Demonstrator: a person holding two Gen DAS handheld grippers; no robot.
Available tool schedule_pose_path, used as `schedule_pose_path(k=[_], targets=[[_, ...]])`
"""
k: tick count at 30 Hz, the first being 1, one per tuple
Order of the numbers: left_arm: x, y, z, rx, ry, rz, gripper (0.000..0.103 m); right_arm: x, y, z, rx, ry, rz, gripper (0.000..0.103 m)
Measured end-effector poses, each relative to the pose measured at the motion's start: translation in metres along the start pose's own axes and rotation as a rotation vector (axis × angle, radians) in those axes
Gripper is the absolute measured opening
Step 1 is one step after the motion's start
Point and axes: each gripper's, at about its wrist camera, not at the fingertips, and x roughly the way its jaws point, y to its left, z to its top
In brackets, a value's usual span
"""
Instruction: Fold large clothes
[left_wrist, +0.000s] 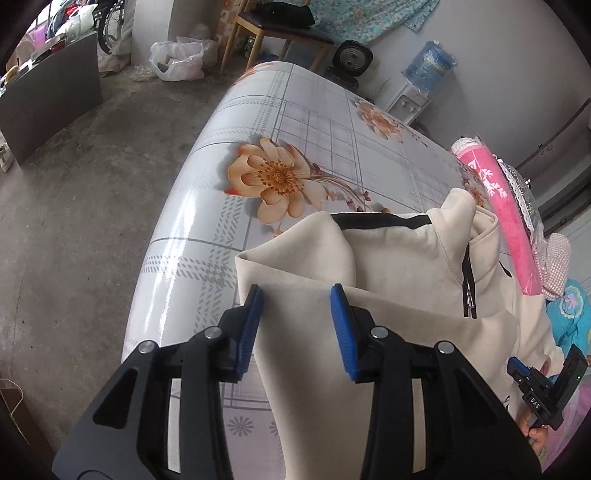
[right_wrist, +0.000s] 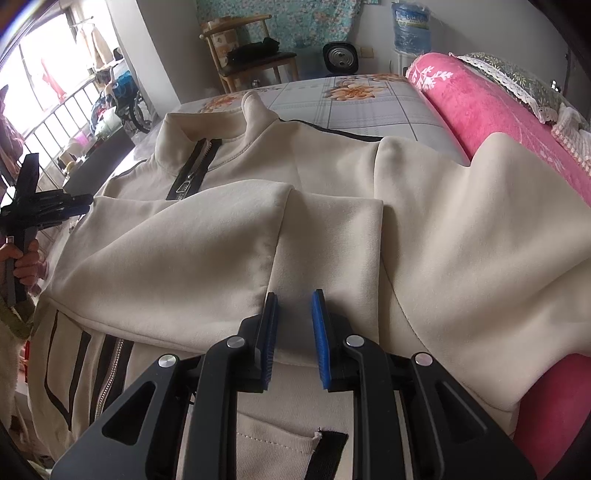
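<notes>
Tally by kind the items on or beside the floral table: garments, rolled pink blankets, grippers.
Cream jacket: 1
Pink rolled blanket: 1
Grippers: 2, the left gripper and the right gripper, both open over the jacket
Total: 4, on or beside the table

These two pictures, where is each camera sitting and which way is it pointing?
Left wrist view: sits on the left gripper, looking past its open fingers at the cream jacket and flowered table; the right gripper shows too.
Right wrist view: sits on the right gripper, looking across the jacket's folded sleeves toward its collar; the left gripper shows.
Shared: jacket, table, pink roll.
</notes>
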Motion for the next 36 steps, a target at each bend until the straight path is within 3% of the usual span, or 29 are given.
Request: schedule_pose_path(k=[2,6,11,15,22,24,26,27,31,33,36], targets=[[-0.002,0.001,0.001,-0.023,0.015,-0.026,0.038,0.000,0.000,0.000,0.000,0.000,0.000,0.019],[-0.006,0.017,0.002,-0.130,0.053,-0.145,0.046,0.000,0.001,0.000,-0.004,-0.002,-0.001,0.019],[-0.002,0.029,0.002,-0.244,0.070,-0.187,0.046,0.001,-0.002,-0.001,0.007,-0.008,0.012,0.019],[-0.013,0.028,0.005,-0.242,0.011,-0.129,0.046,0.001,-0.002,-0.002,0.004,-0.010,0.013,0.019],[-0.001,0.025,0.006,-0.197,0.017,-0.074,0.048,0.001,-0.002,-0.003,0.010,-0.016,0.021,0.019],[0.001,0.019,0.006,-0.153,0.009,-0.037,0.040,0.001,-0.003,-0.003,0.012,-0.018,0.022,0.019],[0.002,0.008,0.005,-0.077,-0.006,0.042,0.010,0.001,-0.003,-0.003,0.011,-0.018,0.022,0.019],[0.000,0.002,0.004,-0.038,-0.026,0.061,0.006,0.000,-0.003,-0.003,0.011,-0.018,0.022,0.019],[-0.033,-0.018,-0.007,0.080,-0.238,0.168,0.004,0.001,-0.003,-0.003,0.008,-0.018,0.019,0.019],[-0.028,-0.011,-0.007,0.073,-0.227,0.189,0.004,0.001,-0.003,-0.002,0.007,-0.015,0.019,0.019],[-0.009,0.013,-0.005,-0.008,-0.149,0.167,0.004,0.001,-0.004,-0.002,0.012,-0.013,0.026,0.019]])
